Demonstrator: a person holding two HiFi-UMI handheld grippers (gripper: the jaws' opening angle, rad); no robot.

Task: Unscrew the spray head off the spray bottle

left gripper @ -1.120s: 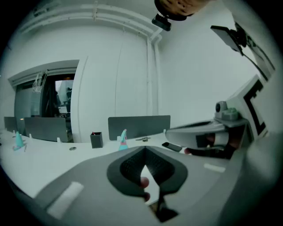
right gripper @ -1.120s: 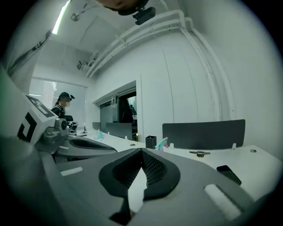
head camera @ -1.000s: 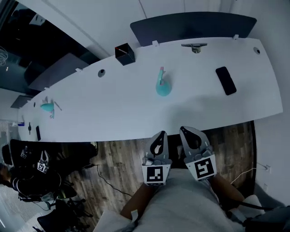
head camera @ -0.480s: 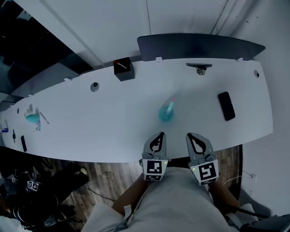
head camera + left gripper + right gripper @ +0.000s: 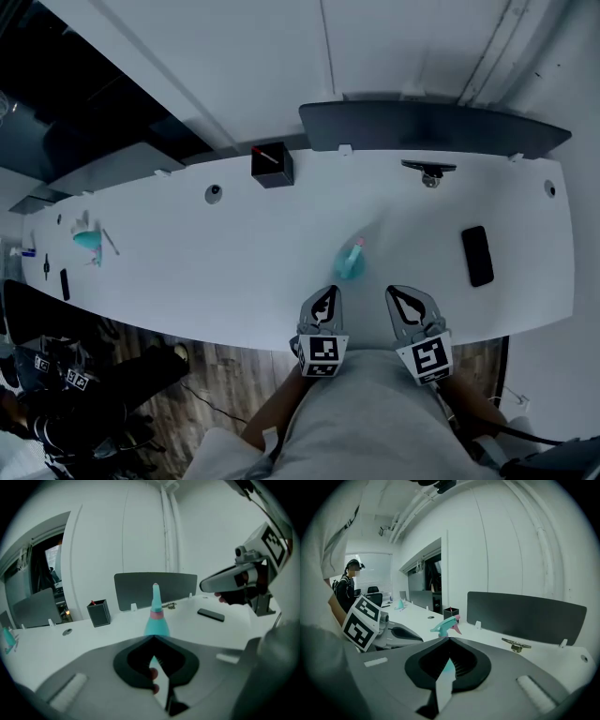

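A teal spray bottle (image 5: pixel 350 261) with a teal and pink spray head stands upright on the white table (image 5: pixel 234 253), just beyond both grippers. In the left gripper view the bottle (image 5: pixel 155 616) rises straight ahead of the jaws; in the right gripper view its spray head (image 5: pixel 446 624) shows just over the jaws. My left gripper (image 5: pixel 322 306) sits near the table's front edge, a little left of the bottle, shut and empty. My right gripper (image 5: pixel 409 306) is beside it on the right, also shut with nothing held. Neither touches the bottle.
A black phone (image 5: pixel 476 255) lies at the right of the table. A black pen box (image 5: pixel 272 164) and a dark divider panel (image 5: pixel 431 127) stand at the back, with a metal clamp (image 5: pixel 429 172). Another teal spray bottle (image 5: pixel 87 240) lies far left. A person stands beyond.
Both grippers have come forward over the table's front edge toward the bottle, which now stands close in front of them. Their jaws stayed shut.
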